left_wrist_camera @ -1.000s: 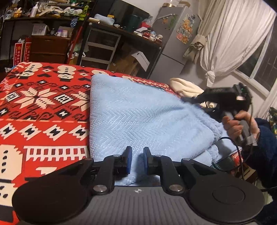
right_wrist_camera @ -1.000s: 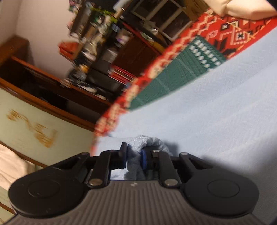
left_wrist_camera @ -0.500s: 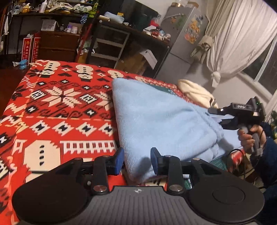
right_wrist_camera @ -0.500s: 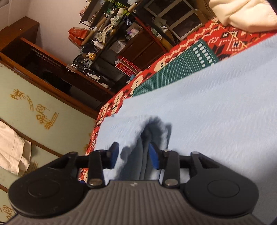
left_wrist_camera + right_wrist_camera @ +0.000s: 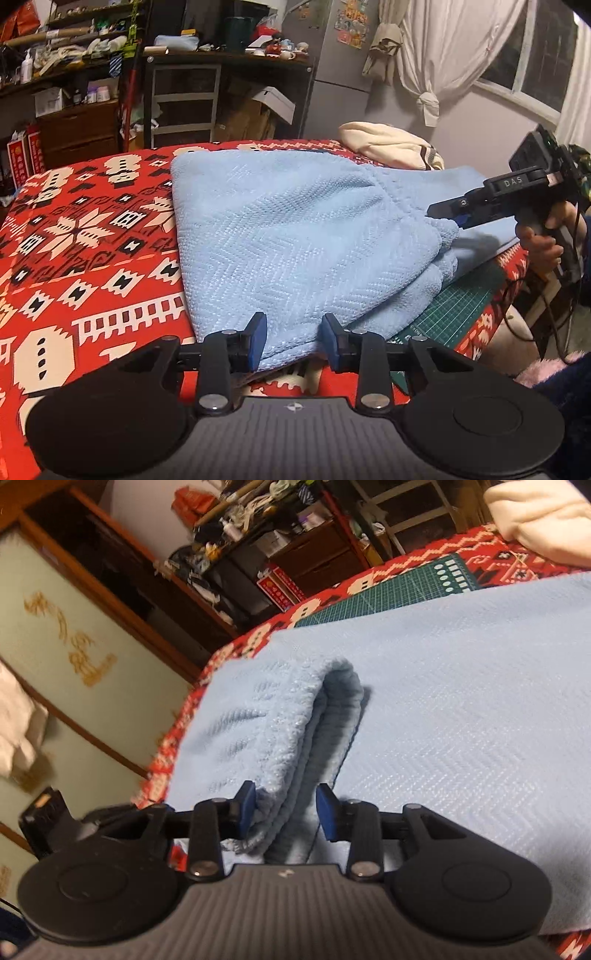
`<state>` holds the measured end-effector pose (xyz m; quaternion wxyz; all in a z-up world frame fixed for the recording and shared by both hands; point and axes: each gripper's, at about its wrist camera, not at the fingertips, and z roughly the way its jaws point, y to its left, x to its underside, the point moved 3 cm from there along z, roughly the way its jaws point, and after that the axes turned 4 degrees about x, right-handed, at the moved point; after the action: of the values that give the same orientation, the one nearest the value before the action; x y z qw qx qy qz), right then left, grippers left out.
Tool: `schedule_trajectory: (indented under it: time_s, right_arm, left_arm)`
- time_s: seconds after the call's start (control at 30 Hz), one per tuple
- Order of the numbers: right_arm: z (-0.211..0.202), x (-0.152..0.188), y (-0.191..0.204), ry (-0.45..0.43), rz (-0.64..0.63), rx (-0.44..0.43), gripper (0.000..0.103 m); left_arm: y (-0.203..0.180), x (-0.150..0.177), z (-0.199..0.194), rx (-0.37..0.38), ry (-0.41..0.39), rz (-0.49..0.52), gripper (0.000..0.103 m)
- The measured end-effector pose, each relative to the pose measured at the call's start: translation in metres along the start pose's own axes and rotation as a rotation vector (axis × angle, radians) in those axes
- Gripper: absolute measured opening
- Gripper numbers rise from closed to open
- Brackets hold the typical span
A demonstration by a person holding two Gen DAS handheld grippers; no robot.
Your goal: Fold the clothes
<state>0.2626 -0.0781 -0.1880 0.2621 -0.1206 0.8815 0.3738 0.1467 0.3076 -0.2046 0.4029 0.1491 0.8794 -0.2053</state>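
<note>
The folded blue cloth covers most of the green cutting mat, leaving only a strip at its near edge, and its lower layers are tucked out of sight. In the right wrist view the left hand-held gripper is blurred and half hidden at the lower left. The wall lettering is smeared, and the shelf clutter is too small to identify.

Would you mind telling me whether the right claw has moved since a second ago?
Yes. In the left wrist view the right claw has drawn rightward, away from the cream pillow, along the light blue knitted garment.
</note>
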Motion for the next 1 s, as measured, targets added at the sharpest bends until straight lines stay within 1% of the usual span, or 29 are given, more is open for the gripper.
schedule_trajectory:
  time_s: [0.03,0.1,0.17,0.23,0.27,0.3,0.33,0.4,0.47,0.53,0.63,0.67,0.77,0.83,0.93,0.97,1.0]
  right_arm:
    - [-0.004,-0.001,0.0,-0.012,-0.002,-0.008,0.039]
    - [-0.007,-0.01,0.003,-0.03,-0.034,0.003,0.042]
    - [-0.012,-0.02,0.001,-0.056,-0.047,0.03,0.043]
    - [-0.01,-0.033,-0.008,-0.074,0.005,0.031,0.044]
    - [-0.009,-0.04,-0.013,-0.084,0.048,0.021,0.046]
    - [-0.003,-0.046,-0.018,-0.093,0.072,0.019,0.054]
    - [0.002,-0.053,-0.023,-0.103,0.096,0.016,0.066]
    - [0.014,-0.065,-0.031,-0.117,0.125,0.032,0.076]
    - [0.038,-0.077,-0.037,-0.103,0.162,0.03,0.077]
    - [0.054,-0.084,-0.039,-0.076,0.163,-0.007,0.078]
    - [0.08,-0.086,-0.043,-0.018,0.169,-0.007,0.079]
    - [0.087,-0.086,-0.044,0.002,0.172,-0.008,0.079]
    - [0.096,-0.083,-0.041,0.005,0.151,-0.033,0.08]
    - [0.101,-0.083,-0.037,0.012,0.138,-0.036,0.08]
    - [0.109,-0.084,-0.031,0.022,0.118,-0.04,0.08]
    - [0.111,-0.085,-0.031,0.023,0.12,-0.038,0.081]
    - [0.113,-0.085,-0.03,0.023,0.123,-0.037,0.081]
  left_arm:
    - [0.001,-0.004,-0.002,0.007,-0.007,-0.018,0.032]
    - [0.008,-0.016,-0.008,0.047,-0.042,-0.082,0.032]
    - [0.016,-0.032,-0.012,0.066,-0.081,-0.143,0.034]
    - [0.027,-0.049,-0.015,0.059,-0.114,-0.187,0.042]
    - [0.033,-0.057,-0.014,0.04,-0.125,-0.206,0.049]
    - [0.04,-0.066,-0.012,0.014,-0.131,-0.223,0.057]
    - [0.046,-0.075,-0.009,-0.015,-0.135,-0.238,0.06]
    - [0.061,-0.091,0.002,-0.036,-0.139,-0.266,0.067]
    - [0.079,-0.102,0.02,-0.045,-0.108,-0.302,0.069]
    - [0.095,-0.106,0.04,-0.074,-0.067,-0.331,0.069]
    - [0.114,-0.105,0.064,-0.098,-0.012,-0.375,0.068]
    - [0.117,-0.103,0.069,-0.095,0.0,-0.39,0.067]
    - [0.119,-0.094,0.076,-0.066,0.01,-0.432,0.067]
    - [0.117,-0.089,0.078,-0.05,0.013,-0.437,0.065]
    - [0.113,-0.087,0.08,-0.024,0.012,-0.435,0.059]
    - [0.112,-0.086,0.08,-0.015,0.01,-0.434,0.054]
    - [0.111,-0.086,0.081,-0.013,0.01,-0.433,0.053]
